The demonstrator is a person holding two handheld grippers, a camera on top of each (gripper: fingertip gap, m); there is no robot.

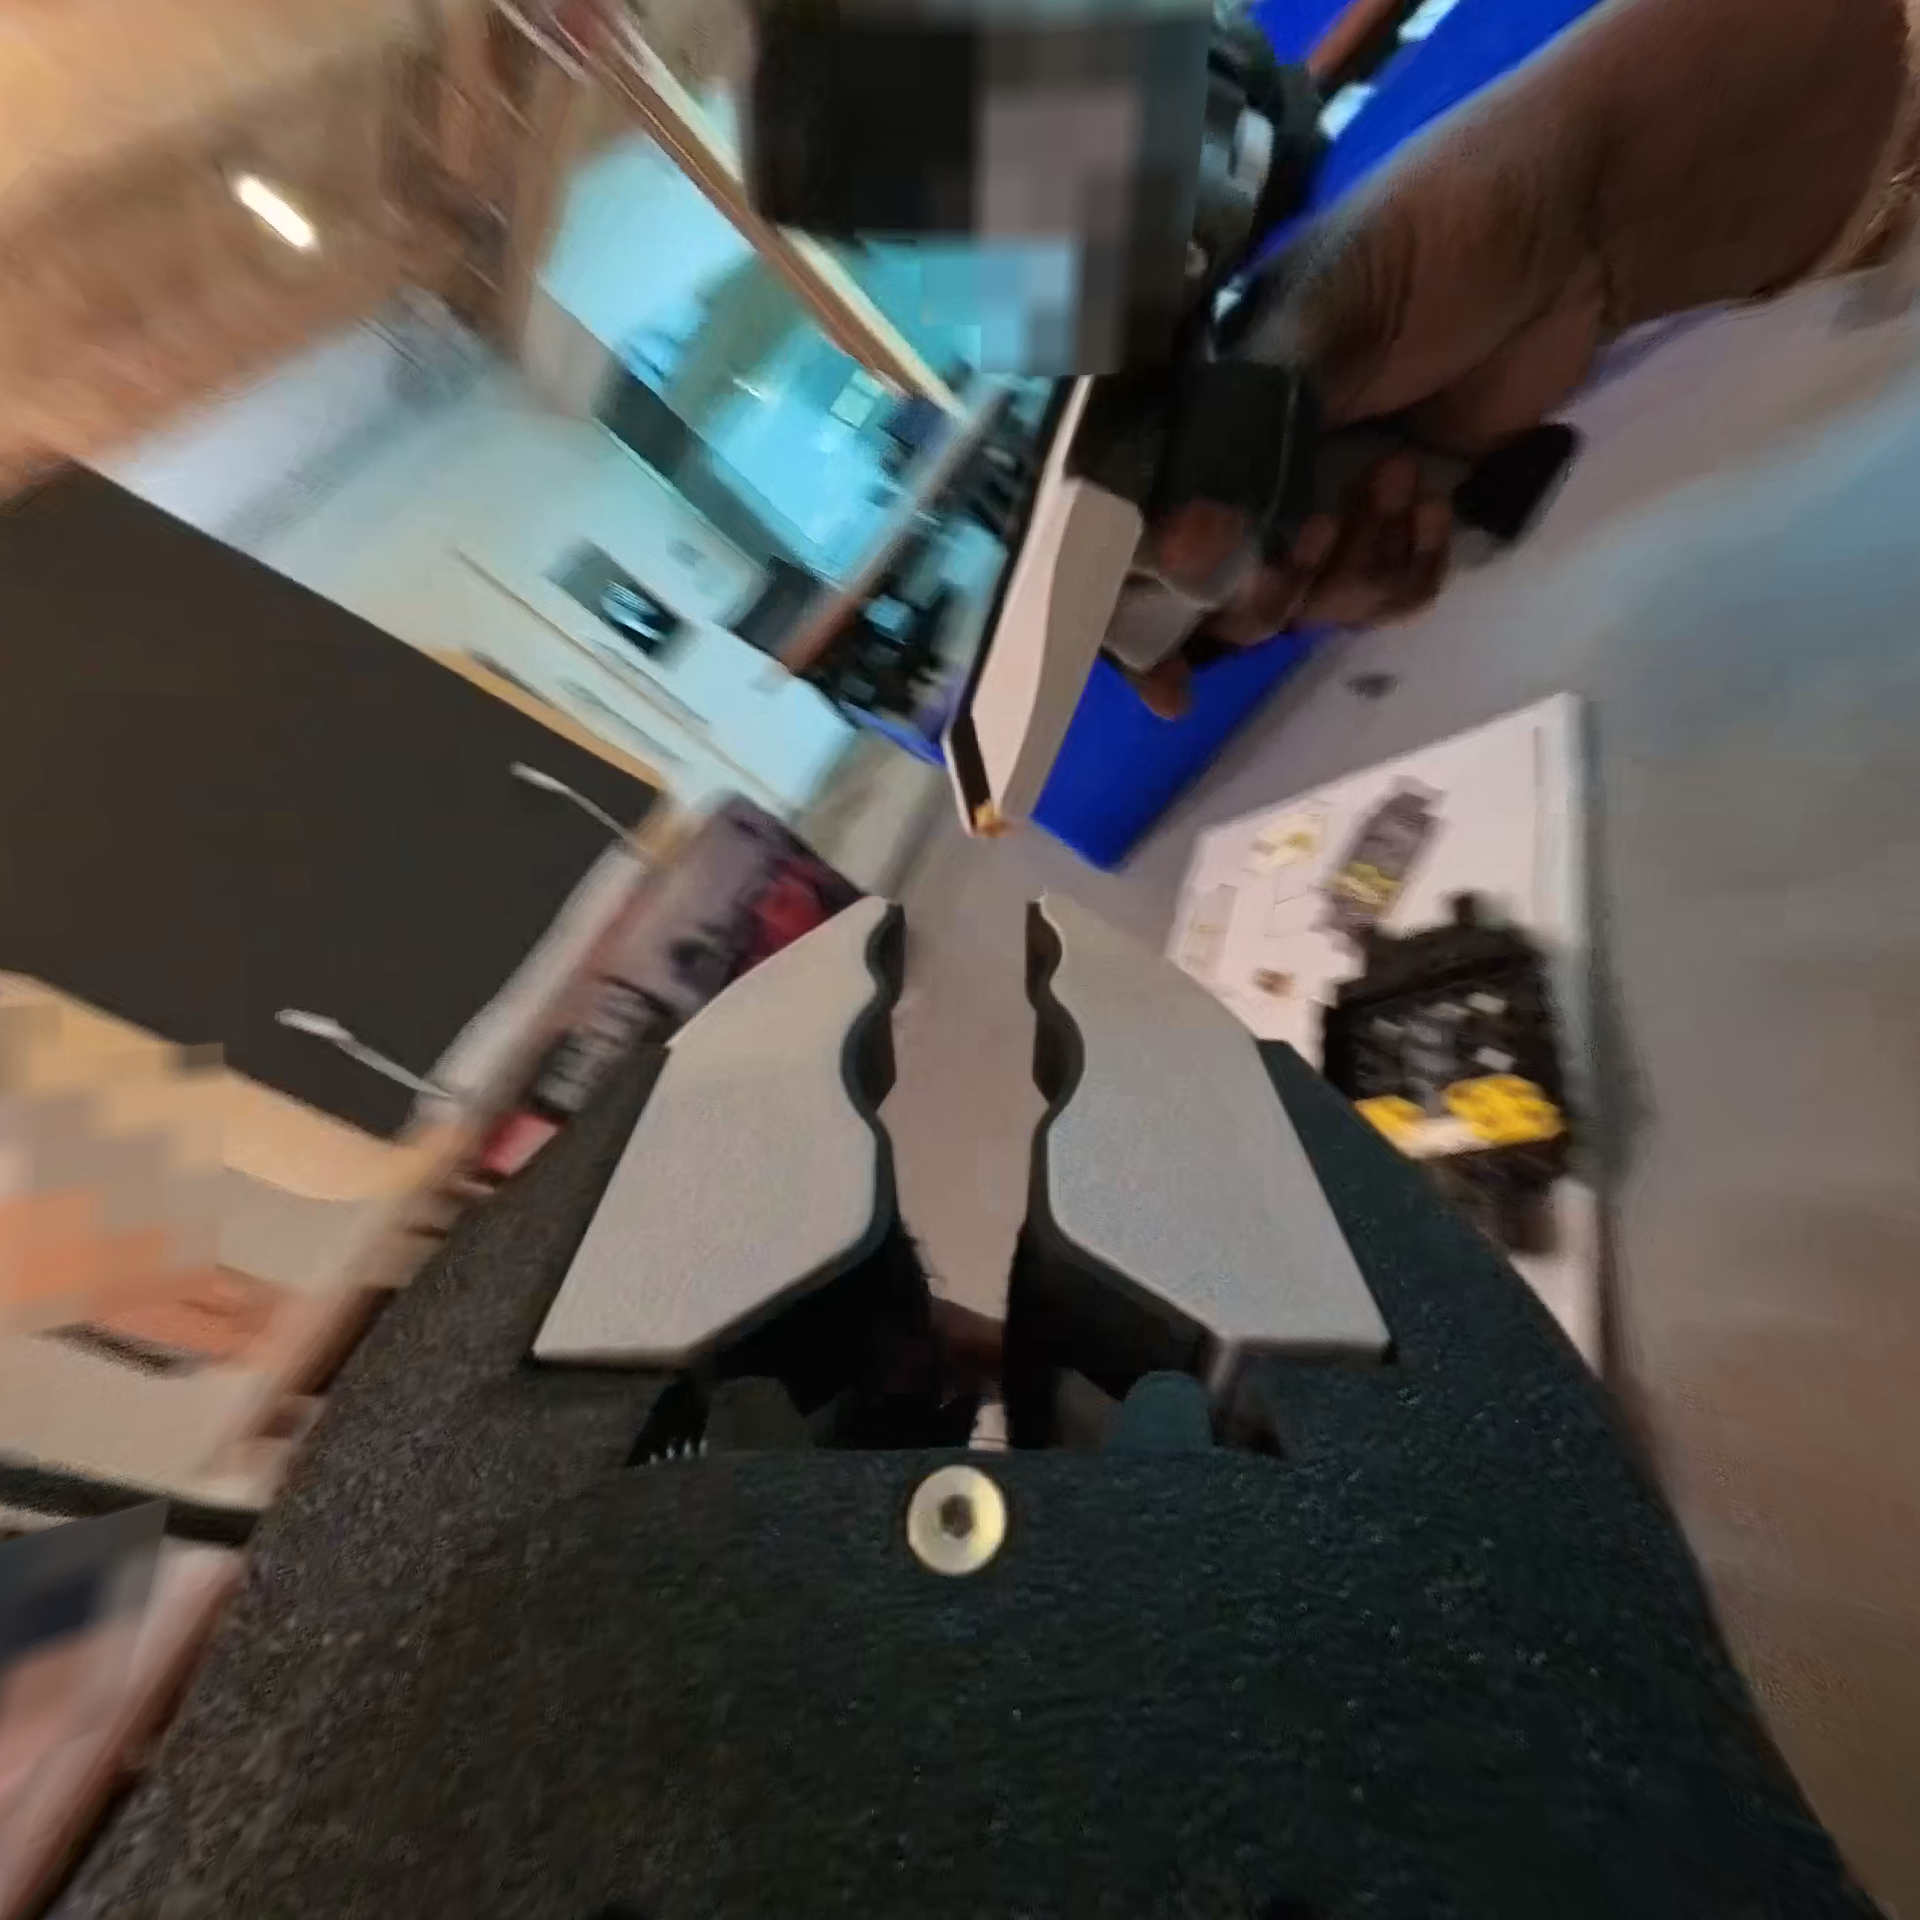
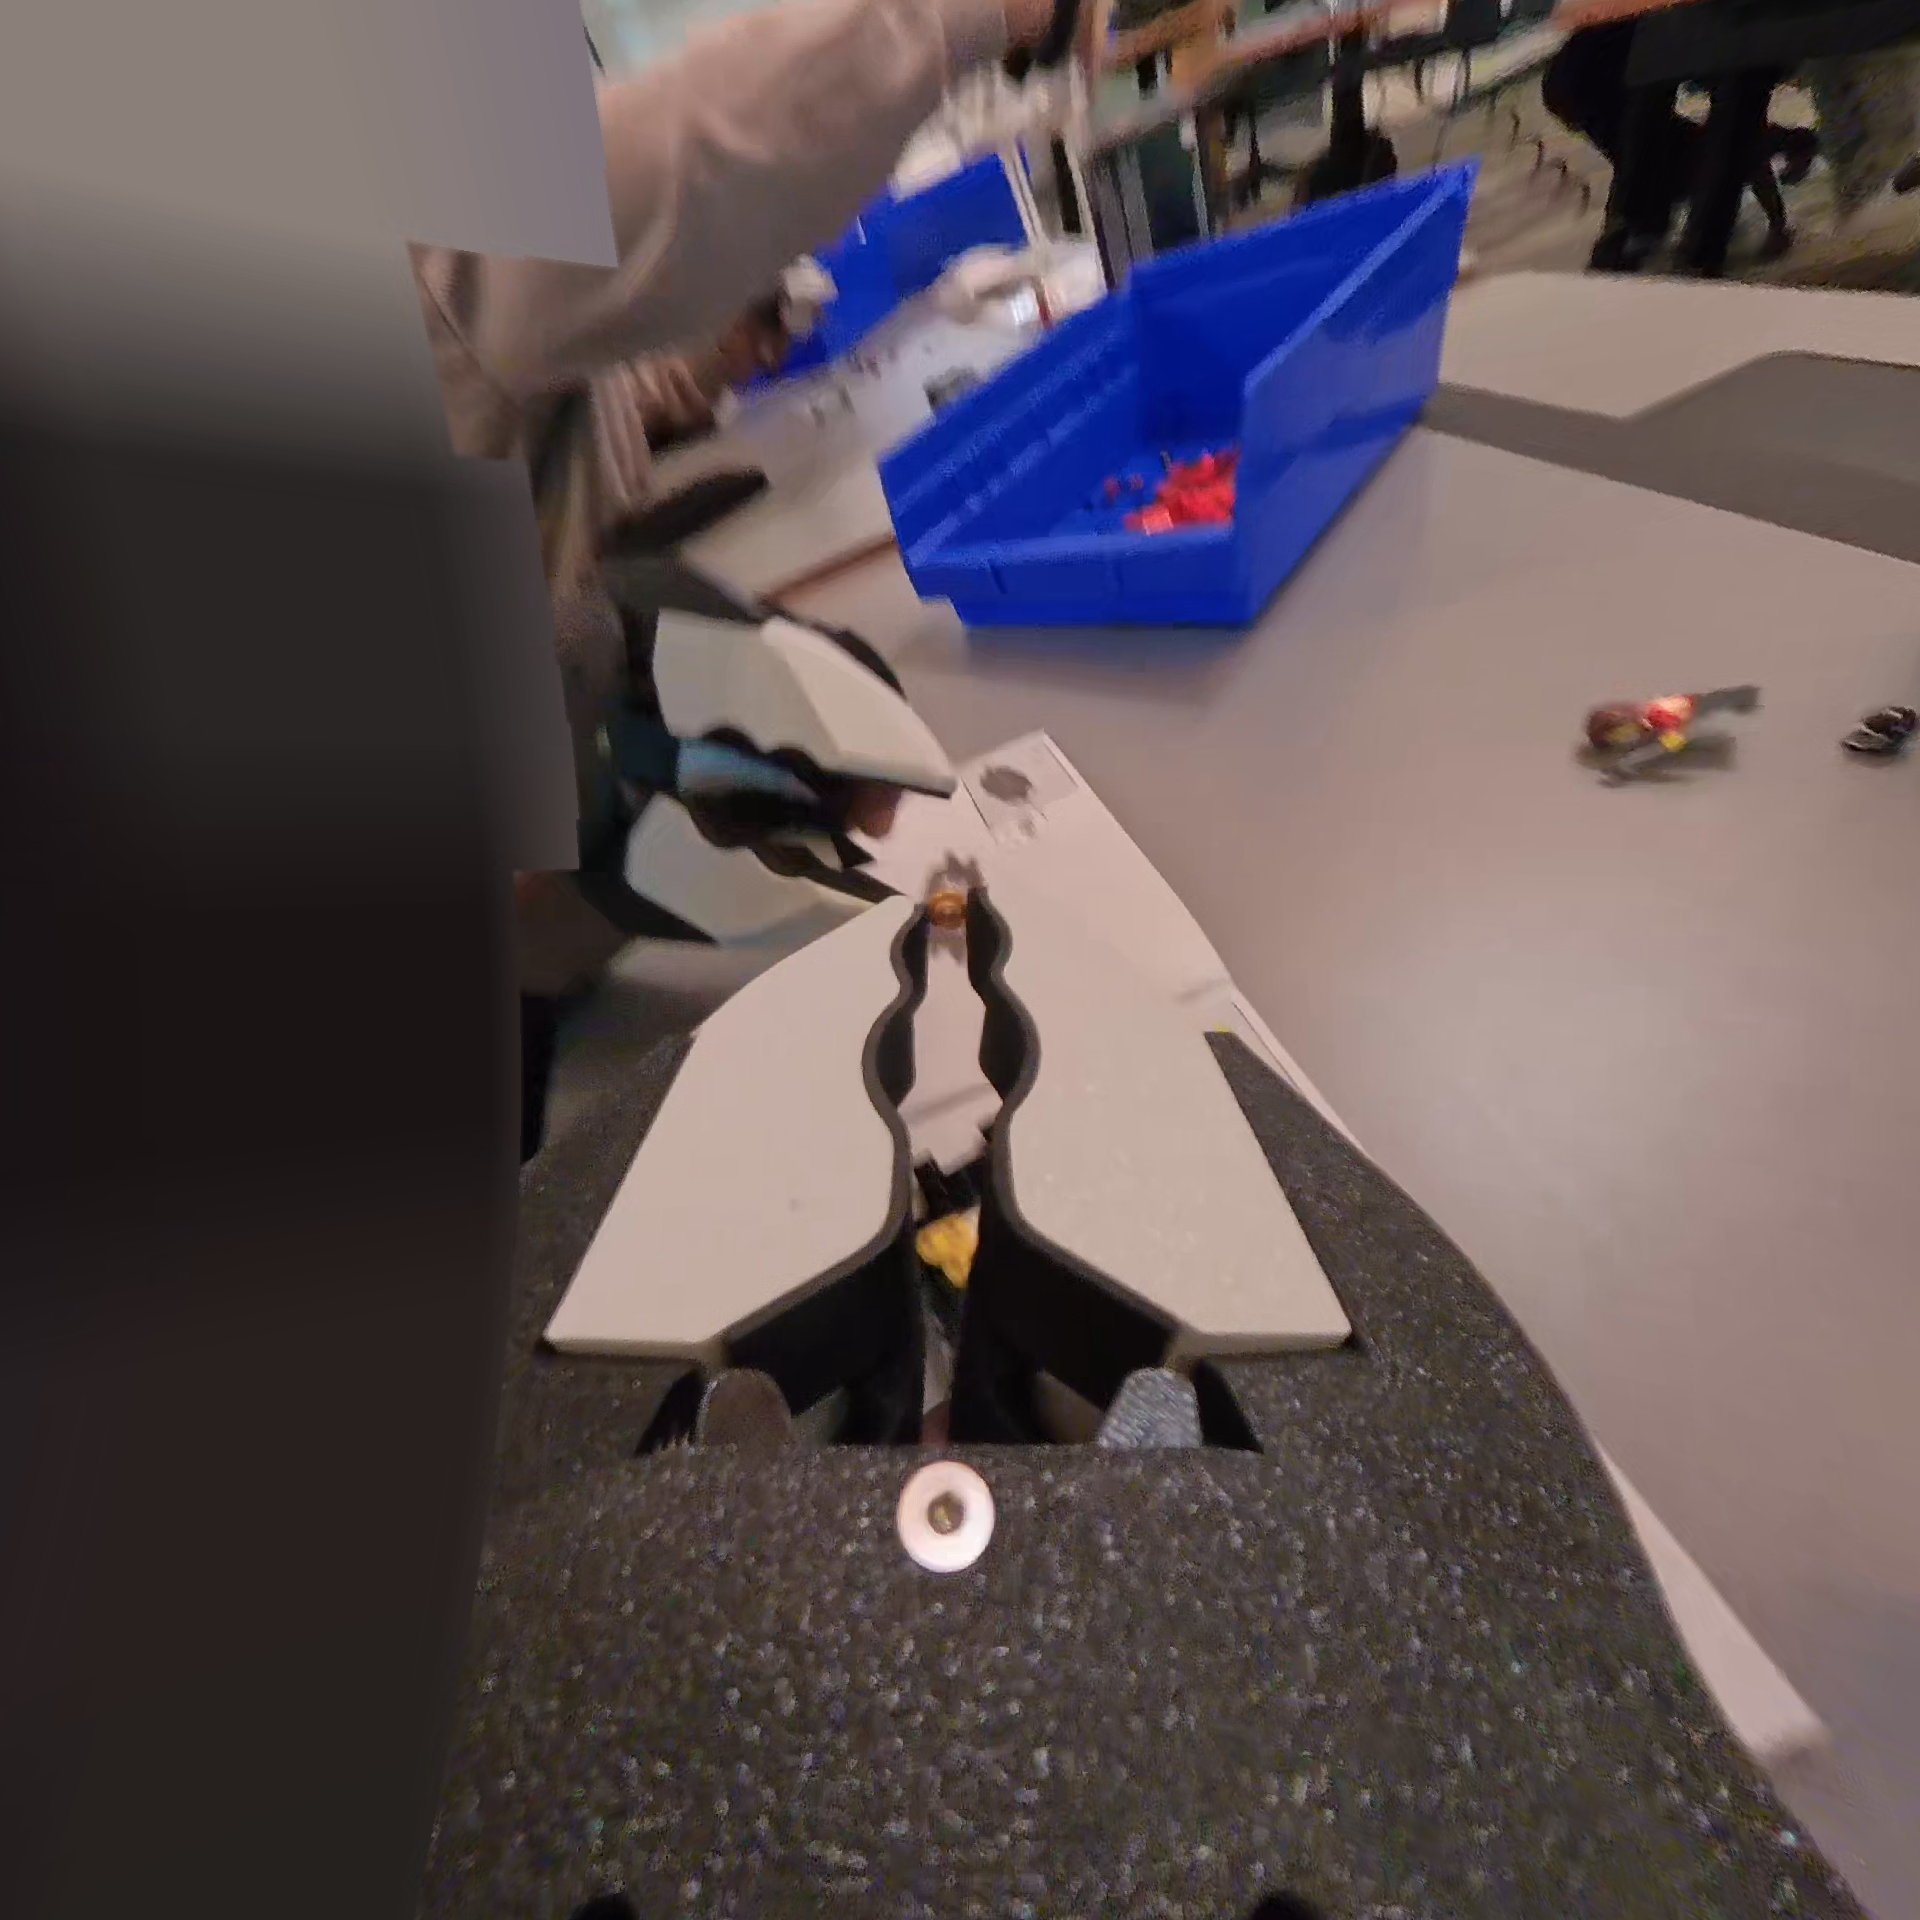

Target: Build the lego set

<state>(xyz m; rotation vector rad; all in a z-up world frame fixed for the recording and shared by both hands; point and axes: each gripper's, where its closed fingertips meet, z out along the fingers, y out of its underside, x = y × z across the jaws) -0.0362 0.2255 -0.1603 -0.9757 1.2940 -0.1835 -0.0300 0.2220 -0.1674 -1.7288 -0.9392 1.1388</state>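
Two grippers meet above the grey bench; the right gripper pinches a tiny amber bead-like piece at its fingertips; the left gripper stands narrowly parted, holding nothing; a handover seems the step in hand, though blur clouds it; a blue bin sits beyond.

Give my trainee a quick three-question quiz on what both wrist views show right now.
1. True or false: the right tool pinches a small amber piece at its tips.
2. Which colour are the small parts in the blue bin? A red, B green, C white.
3. Fill in: the left tool stands ____, nothing between its fingers.

Key: 1 true; 2 A; 3 open.
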